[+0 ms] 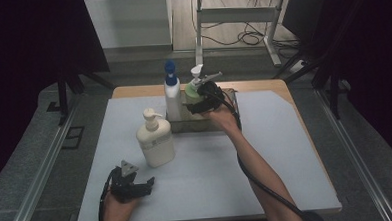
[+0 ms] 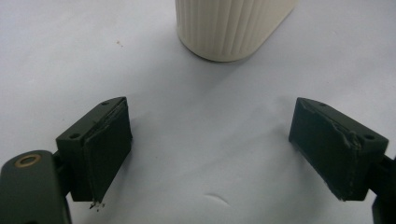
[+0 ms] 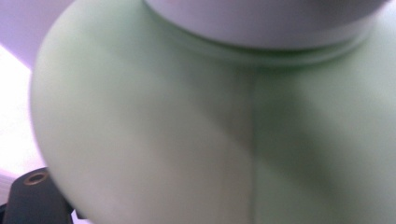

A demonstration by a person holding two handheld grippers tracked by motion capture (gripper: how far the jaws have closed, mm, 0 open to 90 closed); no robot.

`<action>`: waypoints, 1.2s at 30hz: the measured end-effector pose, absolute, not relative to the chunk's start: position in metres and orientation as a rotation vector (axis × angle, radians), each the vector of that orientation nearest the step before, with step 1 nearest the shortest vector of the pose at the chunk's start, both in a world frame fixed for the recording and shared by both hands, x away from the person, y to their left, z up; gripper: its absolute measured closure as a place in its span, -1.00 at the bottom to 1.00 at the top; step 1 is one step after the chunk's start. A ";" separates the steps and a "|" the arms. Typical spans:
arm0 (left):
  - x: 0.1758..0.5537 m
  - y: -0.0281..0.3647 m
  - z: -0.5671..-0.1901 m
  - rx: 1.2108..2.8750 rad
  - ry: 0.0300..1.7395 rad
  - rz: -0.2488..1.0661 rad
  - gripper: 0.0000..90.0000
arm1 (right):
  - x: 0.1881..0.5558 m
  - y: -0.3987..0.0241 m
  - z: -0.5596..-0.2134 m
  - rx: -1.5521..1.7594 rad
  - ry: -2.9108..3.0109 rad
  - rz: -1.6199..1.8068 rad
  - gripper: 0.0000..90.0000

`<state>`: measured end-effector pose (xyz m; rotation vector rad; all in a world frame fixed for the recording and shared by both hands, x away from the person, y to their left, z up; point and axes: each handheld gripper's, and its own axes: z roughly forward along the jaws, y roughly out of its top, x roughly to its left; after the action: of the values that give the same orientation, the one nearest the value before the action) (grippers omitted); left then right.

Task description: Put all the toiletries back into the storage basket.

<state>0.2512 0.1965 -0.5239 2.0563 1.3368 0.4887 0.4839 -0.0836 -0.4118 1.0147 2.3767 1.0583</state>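
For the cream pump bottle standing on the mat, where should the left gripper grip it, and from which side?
Grip the cream pump bottle across its ribbed body, low down, coming in level from the near side. It stands upright right ahead of the open left gripper; the pump head looks too narrow to hold steadily.

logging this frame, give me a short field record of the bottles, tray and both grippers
table: white mat on a wooden top
tray: at the far middle
cream bottle: pump bottle upright on the mat, outside the tray
blue-cap bottle: upright at the tray's left end
green bottle: at the tray, right gripper against it
left gripper: open, empty, near the cream bottle
right gripper: jaws hidden by the green bottle
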 end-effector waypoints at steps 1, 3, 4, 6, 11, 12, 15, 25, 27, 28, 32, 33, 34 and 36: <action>0.251 0.196 -0.524 2.057 1.337 0.488 -0.71 | 0.484 -0.084 -0.413 1.014 2.379 1.056 -0.74; 0.251 0.196 -0.524 2.056 1.337 0.488 -0.71 | 0.485 -0.083 -0.415 1.019 2.384 1.054 -0.74; 0.251 0.196 -0.524 2.056 1.337 0.488 -0.71 | 0.485 -0.084 -0.415 1.015 2.381 1.058 -0.74; 0.251 0.196 -0.524 2.056 1.337 0.488 -0.71 | 0.485 -0.084 -0.415 1.016 2.380 1.061 -0.74; 0.251 0.196 -0.524 2.057 1.337 0.488 -0.71 | 0.487 -0.087 -0.415 1.033 2.391 1.060 -0.75; 0.251 0.196 -0.524 2.056 1.337 0.488 -0.71 | 0.487 -0.087 -0.415 1.038 2.390 1.068 -0.75; 0.251 0.196 -0.524 2.056 1.337 0.488 -0.71 | 0.487 -0.089 -0.416 1.021 2.391 1.083 -0.75; 0.251 0.196 -0.524 2.056 1.337 0.488 -0.71 | 0.485 -0.093 -0.419 1.008 2.379 1.127 -0.80; 0.251 0.197 -0.524 2.056 1.336 0.488 -0.71 | 0.484 -0.095 -0.418 1.003 2.374 1.138 -0.84; 0.251 0.196 -0.524 2.056 1.337 0.488 -0.71 | 0.483 -0.097 -0.418 1.005 2.372 1.138 -0.84; 0.251 0.196 -0.524 2.055 1.336 0.489 -0.71 | 0.477 -0.103 -0.417 0.987 2.365 1.142 -0.84; 0.251 0.196 -0.524 2.054 1.336 0.489 -0.71 | 0.476 -0.105 -0.417 0.988 2.361 1.148 -0.84; 0.251 0.196 -0.524 2.055 1.336 0.489 -0.71 | 0.474 -0.108 -0.417 0.991 2.364 1.152 -0.83; 0.251 0.196 -0.524 2.056 1.336 0.489 -0.71 | 0.473 -0.112 -0.417 0.990 2.366 1.154 -0.83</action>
<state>0.2512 0.1964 -0.5240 2.0558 1.3365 0.4887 0.4726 -0.1119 -0.4174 0.9902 2.3661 1.1535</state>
